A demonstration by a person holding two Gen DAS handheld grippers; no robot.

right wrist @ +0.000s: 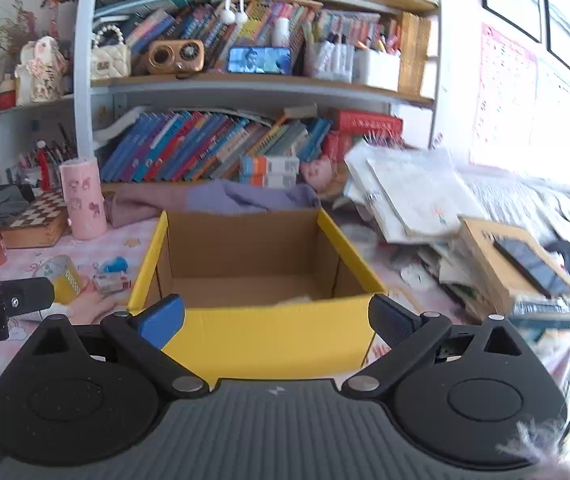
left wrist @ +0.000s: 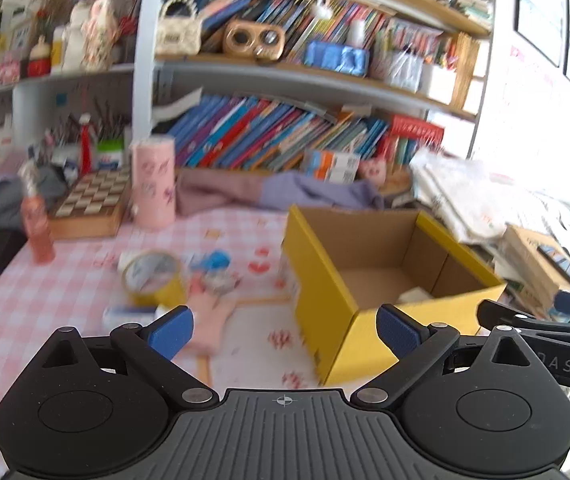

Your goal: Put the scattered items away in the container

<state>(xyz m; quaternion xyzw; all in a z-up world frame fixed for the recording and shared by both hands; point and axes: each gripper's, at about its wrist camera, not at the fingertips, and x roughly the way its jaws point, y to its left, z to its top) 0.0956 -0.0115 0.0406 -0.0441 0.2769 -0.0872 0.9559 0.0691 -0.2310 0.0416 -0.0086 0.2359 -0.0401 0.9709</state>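
Yellow cardboard box (right wrist: 253,332) dead ahead of right tool (right wrist: 275,318), open-topped, something pale inside mostly hidden by near wall. Right tool spread wide, holding nothing. Left tool (left wrist: 285,330) likewise agape and empty, box off its right fingertip. Tape roll (left wrist: 153,276), blue item (left wrist: 215,260) and other bits ahead-left on counter (left wrist: 45,300), too blurred to name.

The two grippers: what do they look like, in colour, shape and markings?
Both are matt black with a ribbed grey body, round side discs and silver pivot pins. The left gripper has blue textured pads on its jaws. The right gripper has one blue pad and one dark.
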